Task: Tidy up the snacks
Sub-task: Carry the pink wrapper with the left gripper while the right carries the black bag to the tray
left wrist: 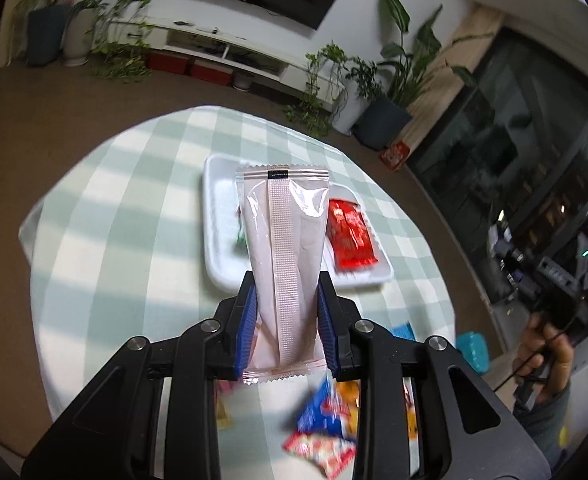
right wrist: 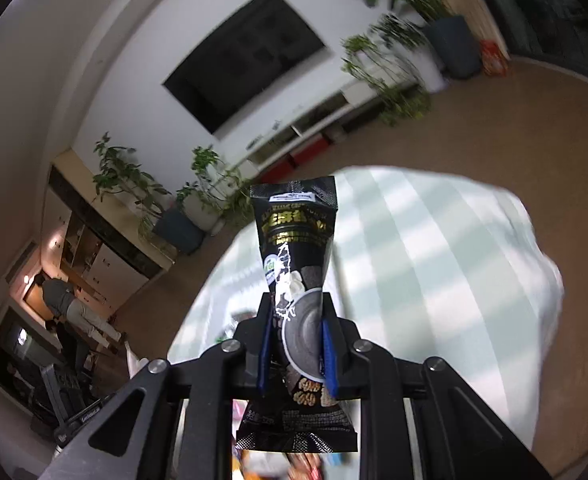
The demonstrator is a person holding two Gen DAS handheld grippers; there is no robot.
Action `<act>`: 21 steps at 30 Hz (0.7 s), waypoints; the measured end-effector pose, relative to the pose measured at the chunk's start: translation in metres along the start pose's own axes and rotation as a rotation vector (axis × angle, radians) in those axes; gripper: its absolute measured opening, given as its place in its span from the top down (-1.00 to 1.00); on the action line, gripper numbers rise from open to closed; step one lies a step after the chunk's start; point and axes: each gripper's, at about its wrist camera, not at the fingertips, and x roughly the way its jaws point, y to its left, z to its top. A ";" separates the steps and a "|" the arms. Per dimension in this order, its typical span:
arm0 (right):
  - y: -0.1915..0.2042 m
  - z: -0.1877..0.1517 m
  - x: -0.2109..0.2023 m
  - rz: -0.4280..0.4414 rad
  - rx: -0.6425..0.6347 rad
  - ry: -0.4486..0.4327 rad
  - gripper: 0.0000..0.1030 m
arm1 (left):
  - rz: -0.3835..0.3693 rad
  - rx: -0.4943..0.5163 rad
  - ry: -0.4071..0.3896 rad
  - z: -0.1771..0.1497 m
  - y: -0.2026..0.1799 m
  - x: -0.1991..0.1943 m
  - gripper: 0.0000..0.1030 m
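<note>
My left gripper (left wrist: 286, 280) is shut on a long pale pink snack packet (left wrist: 284, 256), seam side up, held above the checked tablecloth. Behind the packet lies a white foam tray (left wrist: 218, 200) with a red snack packet (left wrist: 350, 236) in its right part and something green half hidden at its left. My right gripper (right wrist: 294, 300) is shut on a black snack packet (right wrist: 294, 240) with gold lettering, held up over the table (right wrist: 434, 264). Below both grippers lie several loose colourful snack packets (left wrist: 326, 428), blurred.
The round table with green-and-white cloth (left wrist: 134, 220) stands on a brown floor. A hand (left wrist: 542, 364) holding the other gripper shows at the right. Potted plants (left wrist: 398, 80), a wall screen and a low white cabinet line the far wall. A person (right wrist: 74, 308) stands far off left.
</note>
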 end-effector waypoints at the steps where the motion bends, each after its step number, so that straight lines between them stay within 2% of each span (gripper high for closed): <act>1: 0.011 0.006 0.007 0.009 -0.026 -0.005 0.56 | 0.014 0.028 0.012 0.015 -0.005 0.009 0.50; 4: 0.051 0.020 0.037 0.037 -0.127 0.002 0.56 | 0.026 0.070 0.034 0.044 -0.016 0.031 0.49; 6: 0.065 0.027 0.059 0.050 -0.175 0.036 0.56 | 0.029 0.077 0.063 0.060 -0.018 0.051 0.49; 11: 0.097 0.016 0.138 0.038 -0.279 0.186 0.56 | 0.073 0.086 0.151 0.078 -0.008 0.112 0.49; 16: 0.090 -0.004 0.197 -0.038 -0.317 0.310 0.56 | 0.090 0.061 0.176 0.083 0.009 0.151 0.49; 21: 0.075 -0.012 0.228 -0.085 -0.307 0.361 0.56 | 0.116 0.071 0.211 0.078 0.019 0.183 0.49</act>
